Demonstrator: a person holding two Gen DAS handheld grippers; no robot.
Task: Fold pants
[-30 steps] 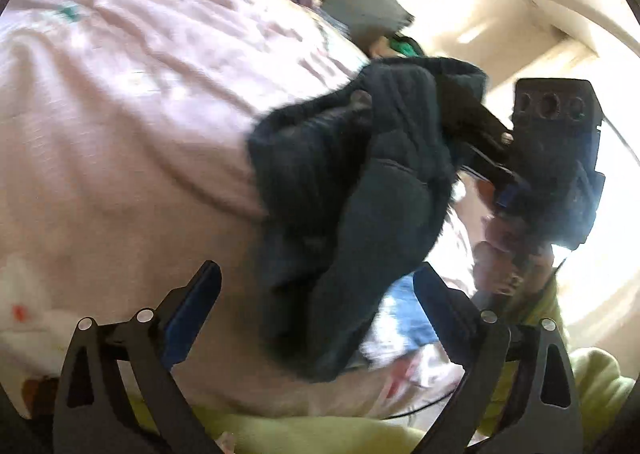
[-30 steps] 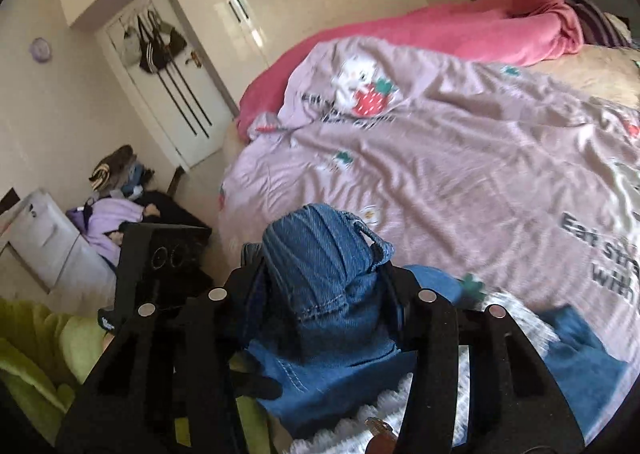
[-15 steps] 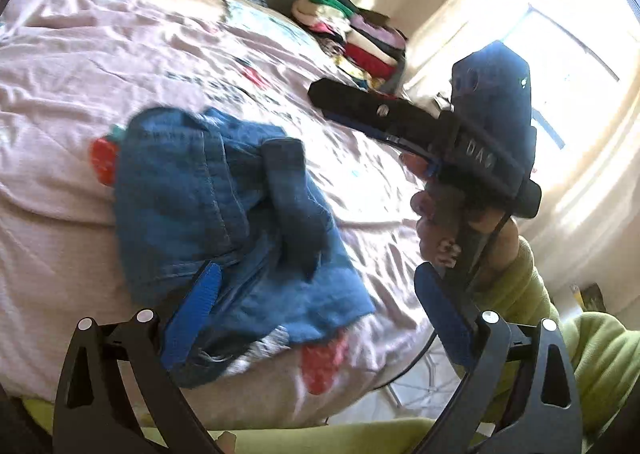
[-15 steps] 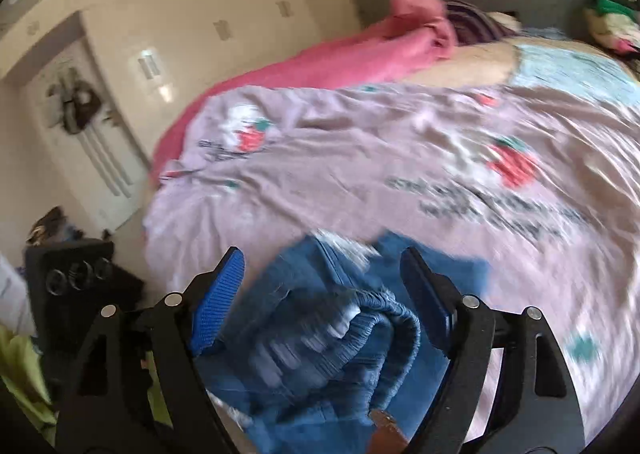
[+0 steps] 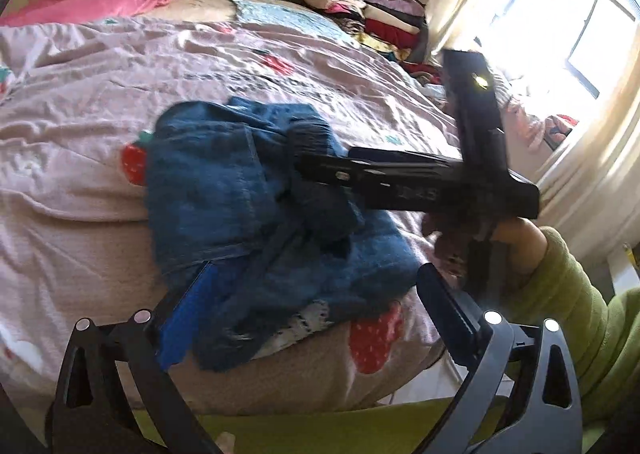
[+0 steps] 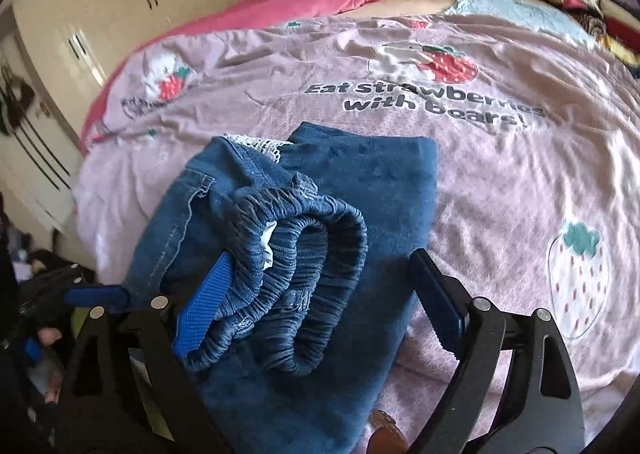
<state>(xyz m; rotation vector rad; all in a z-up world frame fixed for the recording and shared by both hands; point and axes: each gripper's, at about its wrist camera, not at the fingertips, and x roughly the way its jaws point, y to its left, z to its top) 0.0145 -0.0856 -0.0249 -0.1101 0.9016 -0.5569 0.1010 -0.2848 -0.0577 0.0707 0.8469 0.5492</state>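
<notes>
Both of your claws stand wide, gripping nothing: the left claw [image 5: 316,318] and right claw [image 6: 316,294] hover over the blue denim pants [image 6: 352,189], bunched near the edge of the bed [image 6: 500,173]

The denim pants [image 6: 304,238] lie bundled near the bed's front edge, filling the gap between the spread fingers of the right gripper [image 6: 316,294]. Beyond and to the right of them the lilac strawberry bedspread [image 6: 500,181] lies bare and open to passage. At the far side a pink blanket [image 6: 320,1] and a stack of folded clothes [image 5: 376,9] stand in the way. The left gripper [image 5: 316,318] hangs open at the pants' near edge.
</notes>
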